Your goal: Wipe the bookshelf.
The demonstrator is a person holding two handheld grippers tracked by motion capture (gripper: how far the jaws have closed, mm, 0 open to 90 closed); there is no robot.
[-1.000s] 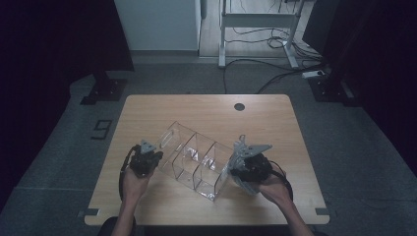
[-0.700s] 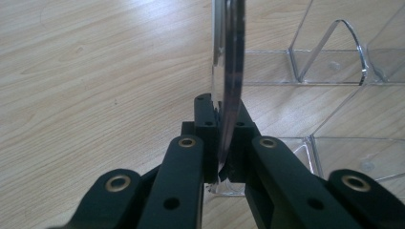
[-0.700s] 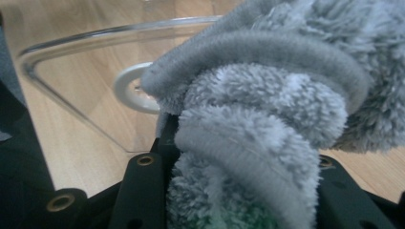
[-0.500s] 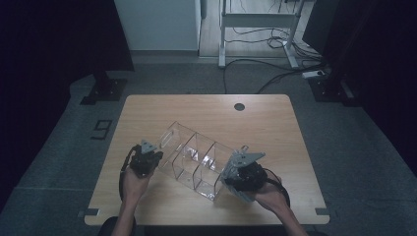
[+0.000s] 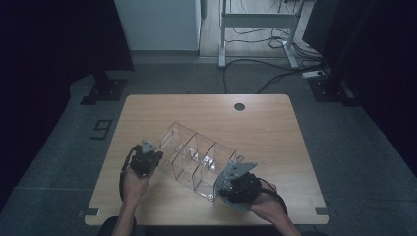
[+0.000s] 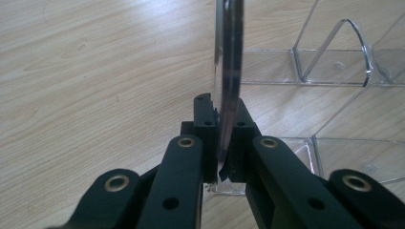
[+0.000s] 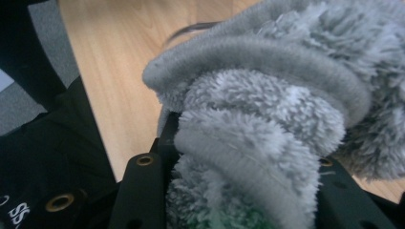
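Count: one clear acrylic compartment organiser (image 5: 196,160); one grey fluffy microfibre cloth (image 7: 267,119); two hand-held black two-jaw grippers, left gripper (image 5: 145,160) and right gripper (image 5: 235,181); one light wooden table (image 5: 206,110).
Compartments: at least three cells in a row visible through the walls in the high view; exact number cannot be told.
Long axis: organiser runs diagonally across the table, from its far-left end just ahead of the left gripper to its near-right end at the right gripper.
Attitude: organiser looks tipped onto one side rather than standing on its base; which way its openings face cannot be told.
Appearance: transparent, colourless, thin flat panels with rounded cut-outs on the dividers; wood grain shows through every wall.
Left gripper (image 6: 220,143): jaws pressed together on a thin edge-on panel of the organiser, which rises straight up between the pads; the rest of the organiser lies ahead and to the right of these jaws.
Right gripper (image 7: 239,191): jaws pinching the bunched grey cloth, whose folds bulge up and out between them; a trace of green shows low in the wad.
Cloth position: at the organiser's near-right end; contact with the acrylic cannot be told.
Hands: one behind each gripper, at the table's near edge.
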